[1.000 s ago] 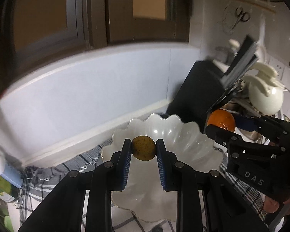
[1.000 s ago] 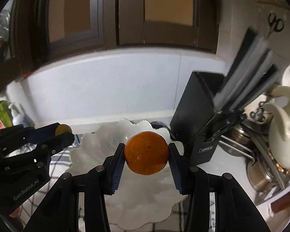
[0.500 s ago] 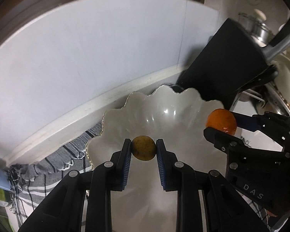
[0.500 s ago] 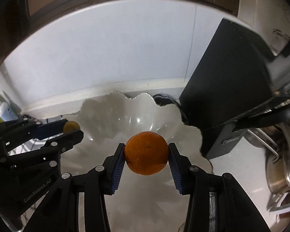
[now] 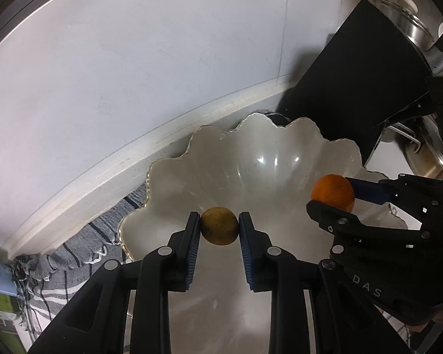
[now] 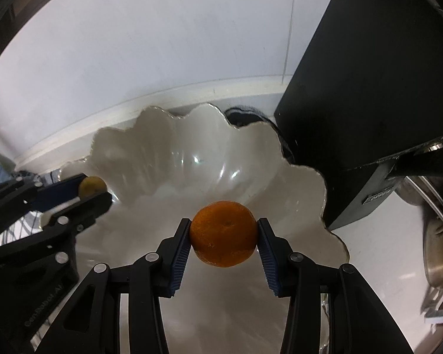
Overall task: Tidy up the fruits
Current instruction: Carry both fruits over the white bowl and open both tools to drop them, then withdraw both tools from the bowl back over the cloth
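The small yellow-brown fruit (image 5: 219,225) sat between the blue pads of the left gripper (image 5: 219,230), above the near-left part of the white scalloped bowl (image 5: 251,159). The left jaws had just been opening a little, yet both pads appeared to touch the fruit's sides, so it was held. The same fruit (image 6: 92,185) showed in the right wrist view at the tip of the left gripper (image 6: 87,191), over the bowl's left rim.

The orange (image 6: 224,234) was clamped at a moderate width between the 2 pads of the right gripper (image 6: 224,236), above the bowl's (image 6: 192,135) near-right part. From the left wrist view the orange (image 5: 333,192) hung at the right side of the bowl in the right gripper (image 5: 339,197) (its body bore the letters "DAS"). Whether either fruit touched the bowl's surface could not be told.

The bowl stood on a striped grey cloth (image 5: 82,253), close to the white tiled wall (image 5: 133,73). A black knife block (image 6: 369,103) stood just beside the bowl on its right, and steel pots (image 6: 437,221) lay further right. A steel lid (image 5: 404,20) showed past the block (image 5: 354,88) in the left wrist view.
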`<state>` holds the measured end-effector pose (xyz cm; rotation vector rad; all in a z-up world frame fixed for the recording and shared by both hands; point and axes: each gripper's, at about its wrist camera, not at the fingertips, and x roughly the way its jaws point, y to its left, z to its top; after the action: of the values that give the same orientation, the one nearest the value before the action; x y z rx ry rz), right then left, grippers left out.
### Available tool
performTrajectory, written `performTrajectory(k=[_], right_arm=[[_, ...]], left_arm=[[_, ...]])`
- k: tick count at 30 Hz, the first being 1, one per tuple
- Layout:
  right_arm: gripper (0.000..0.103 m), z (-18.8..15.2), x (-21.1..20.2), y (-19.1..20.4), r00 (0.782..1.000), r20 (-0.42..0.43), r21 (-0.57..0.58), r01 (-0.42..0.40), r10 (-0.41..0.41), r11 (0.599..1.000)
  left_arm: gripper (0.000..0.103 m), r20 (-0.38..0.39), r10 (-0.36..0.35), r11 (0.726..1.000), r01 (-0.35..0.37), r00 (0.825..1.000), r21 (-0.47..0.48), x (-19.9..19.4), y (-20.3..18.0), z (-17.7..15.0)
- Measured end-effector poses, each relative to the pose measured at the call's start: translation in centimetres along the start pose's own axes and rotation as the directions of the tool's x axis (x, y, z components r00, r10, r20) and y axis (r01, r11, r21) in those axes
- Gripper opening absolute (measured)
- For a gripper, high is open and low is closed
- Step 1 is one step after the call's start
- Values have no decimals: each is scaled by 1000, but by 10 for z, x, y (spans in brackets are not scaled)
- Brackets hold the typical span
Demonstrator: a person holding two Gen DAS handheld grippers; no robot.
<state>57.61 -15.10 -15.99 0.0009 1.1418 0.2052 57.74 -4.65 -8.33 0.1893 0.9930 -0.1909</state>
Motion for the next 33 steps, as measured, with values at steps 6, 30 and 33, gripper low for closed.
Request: performTrajectory(k=[6,30,33], right_arm=[[60,-2,-12,-2,999,25,-10,42,-42,999],[60,-72,-169,28,935,353,-99,75,-35,992],[60,-86,-186,32,924,382,-98,61,-19,993]], left_arm=[[52,12,36,999,-36,999,-12,-7,3,-2],[75,248,77,997,-68,966,-44,-153,6,-64],[75,281,72,997,-67,957,-29,-171,-1,-76]])
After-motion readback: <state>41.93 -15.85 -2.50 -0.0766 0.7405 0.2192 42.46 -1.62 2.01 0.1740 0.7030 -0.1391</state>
